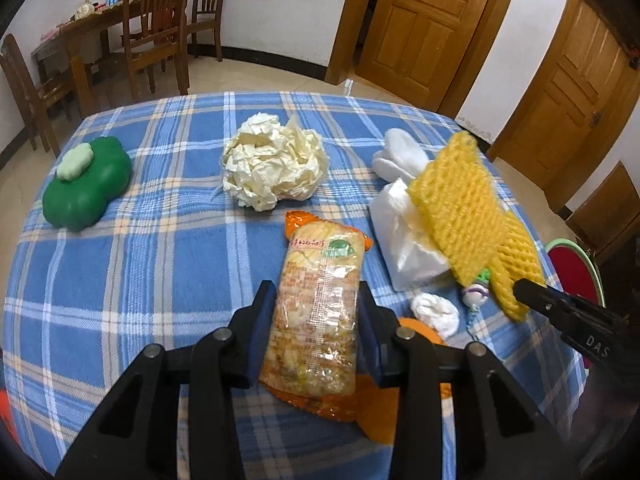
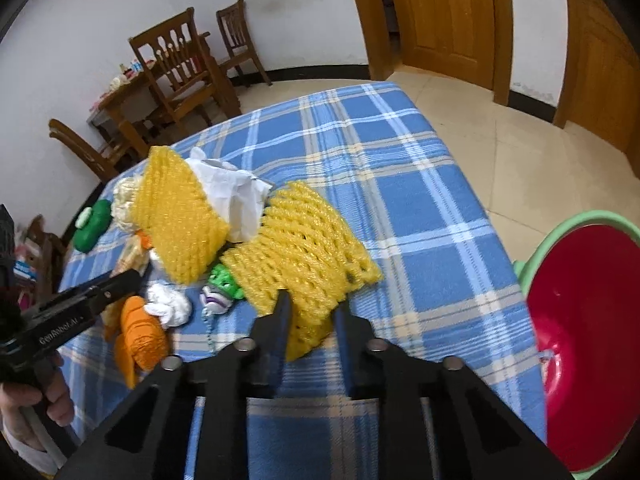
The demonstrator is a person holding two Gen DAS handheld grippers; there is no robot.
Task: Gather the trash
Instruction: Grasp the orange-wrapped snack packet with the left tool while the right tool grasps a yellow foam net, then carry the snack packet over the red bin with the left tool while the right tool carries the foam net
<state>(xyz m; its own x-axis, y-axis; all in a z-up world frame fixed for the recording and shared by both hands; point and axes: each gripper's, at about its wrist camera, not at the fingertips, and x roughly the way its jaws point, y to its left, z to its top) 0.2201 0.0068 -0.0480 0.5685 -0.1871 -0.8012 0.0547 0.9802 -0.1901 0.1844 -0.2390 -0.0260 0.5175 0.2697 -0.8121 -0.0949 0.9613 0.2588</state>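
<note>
I have two pieces of trash in hand now. The snack packet [image 1: 316, 312] lies on the table [image 1: 160, 264] between the fingers of my left hand-held gripper [image 1: 318, 300], which press its two long sides. My right hand-held gripper [image 2: 310, 312] is pinched narrow on the near corner of the yellow foam net [image 2: 304, 256], which still lies over the white plastic bag [image 2: 236, 196].

To do this well, I think I should lift both slowly. The net is light and springy and may drag the small green toy [image 2: 224, 278] beside it. Then I carry them to the red basin [image 2: 580, 320] at the right table edge.

About writing: "DAS" is on the right tool in the left view, "GenRobot.AI" on the left tool in the right view. The packet has red characters and a green round mark, too small to read
</note>
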